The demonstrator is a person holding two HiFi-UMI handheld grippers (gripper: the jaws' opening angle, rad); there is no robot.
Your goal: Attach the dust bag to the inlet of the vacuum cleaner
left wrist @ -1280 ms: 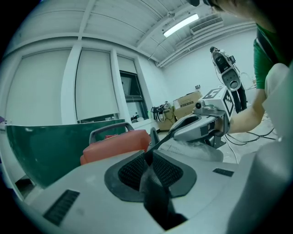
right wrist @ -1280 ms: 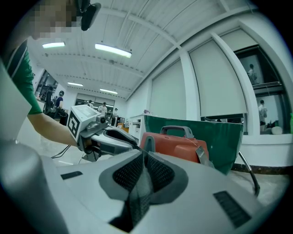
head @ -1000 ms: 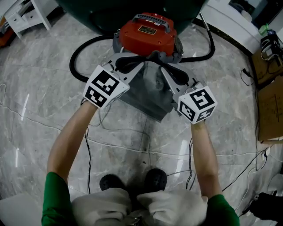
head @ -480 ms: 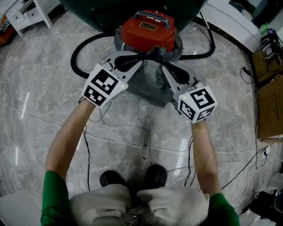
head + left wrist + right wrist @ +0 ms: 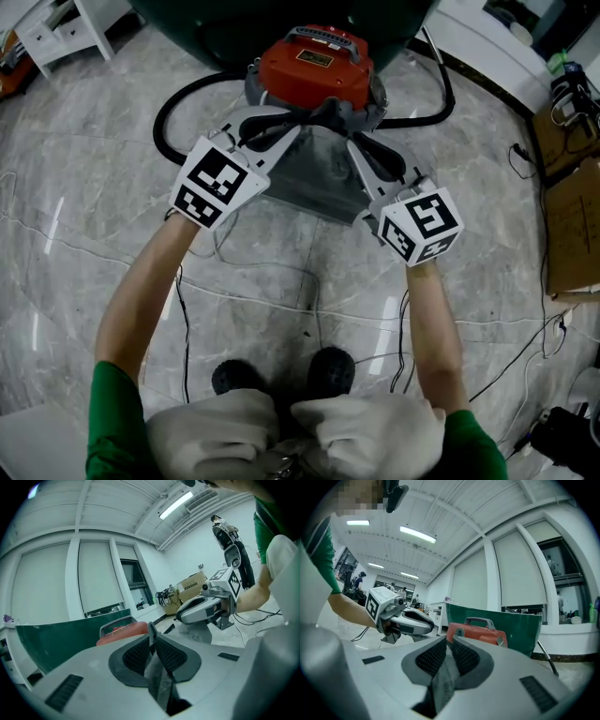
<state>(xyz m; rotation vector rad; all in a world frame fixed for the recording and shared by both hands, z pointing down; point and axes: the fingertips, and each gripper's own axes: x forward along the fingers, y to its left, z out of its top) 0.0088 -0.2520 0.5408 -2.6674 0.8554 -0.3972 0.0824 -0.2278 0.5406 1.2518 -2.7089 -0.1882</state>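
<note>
Though creased — grey dust bag (image 5: 316, 183)

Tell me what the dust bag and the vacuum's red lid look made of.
Dust bag: likely soft grey cloth or non-woven fabric, matte; it creases and sags. Red lid: probably hard moulded plastic, slightly glossy; smooth, rigid shape.

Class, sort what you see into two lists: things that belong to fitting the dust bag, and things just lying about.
In use: dust bag, vacuum cleaner, left tool and right tool, both shut on the bag.
Lying about: cardboard box, white shelf.
</note>
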